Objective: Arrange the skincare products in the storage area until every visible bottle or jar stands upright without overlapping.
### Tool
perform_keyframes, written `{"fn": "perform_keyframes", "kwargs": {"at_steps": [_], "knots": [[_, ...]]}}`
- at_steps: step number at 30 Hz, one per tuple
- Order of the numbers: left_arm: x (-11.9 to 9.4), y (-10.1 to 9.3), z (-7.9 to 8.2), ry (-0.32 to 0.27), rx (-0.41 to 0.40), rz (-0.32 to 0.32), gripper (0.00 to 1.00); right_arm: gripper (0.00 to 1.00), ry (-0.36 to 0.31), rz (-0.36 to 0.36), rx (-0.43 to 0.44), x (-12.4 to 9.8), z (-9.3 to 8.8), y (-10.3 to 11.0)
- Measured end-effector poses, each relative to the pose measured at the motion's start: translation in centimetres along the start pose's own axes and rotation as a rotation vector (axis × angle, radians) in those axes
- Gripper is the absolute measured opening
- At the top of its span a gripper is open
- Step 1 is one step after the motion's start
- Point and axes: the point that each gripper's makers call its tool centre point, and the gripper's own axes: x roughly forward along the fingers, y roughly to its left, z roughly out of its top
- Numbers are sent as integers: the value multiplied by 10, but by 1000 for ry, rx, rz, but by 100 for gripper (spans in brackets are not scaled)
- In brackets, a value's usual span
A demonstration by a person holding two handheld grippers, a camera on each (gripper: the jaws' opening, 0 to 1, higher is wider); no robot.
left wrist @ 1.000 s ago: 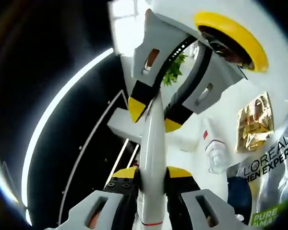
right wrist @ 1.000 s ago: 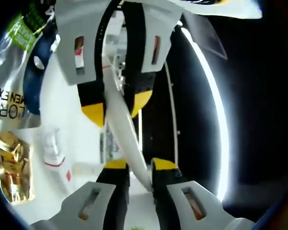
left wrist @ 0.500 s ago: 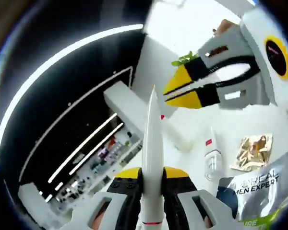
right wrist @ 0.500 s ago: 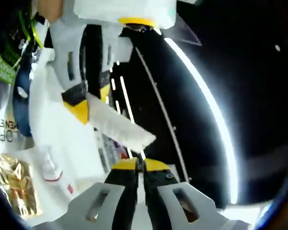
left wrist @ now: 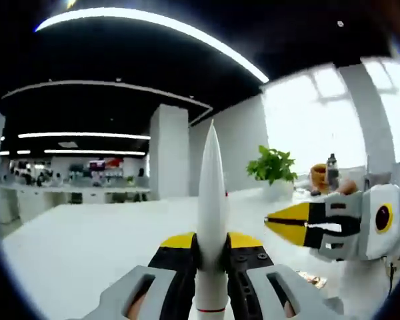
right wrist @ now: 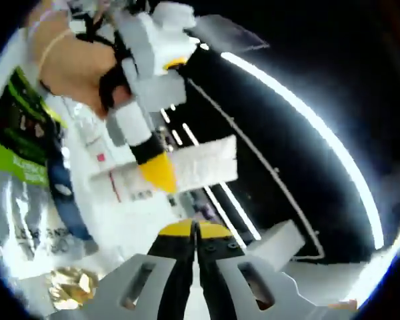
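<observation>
So the white tube (left wrist: 212,200) sits clamped in my L gripper (left wrist: 212,241), crimped end up; a sec ago both grippers pinched it. R gripper (right wrist: 194,232) has let go, jaws closed on nothing, now just right of tube. Foil sachets (right wrist: 27,167) lie beyond it. Tube's mine to stand upright.
</observation>
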Motion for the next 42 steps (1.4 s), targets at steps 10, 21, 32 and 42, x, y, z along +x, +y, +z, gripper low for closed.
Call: {"fn": "perform_keyframes", "kwargs": {"at_steps": [10,21,32,42], "knots": [[5,9,-13,3,-146,-7,15,0,14,237,63,5,1,53],[6,-13,-13,3,-15,-59,16,0,-71,445,136,18,31,101],[2,-18,-13,19,114,-7,19,0,33,424,120,21,5,99],[0,-11,-14,29,124,17,20,0,85,401,148,17,-2,97]]}}
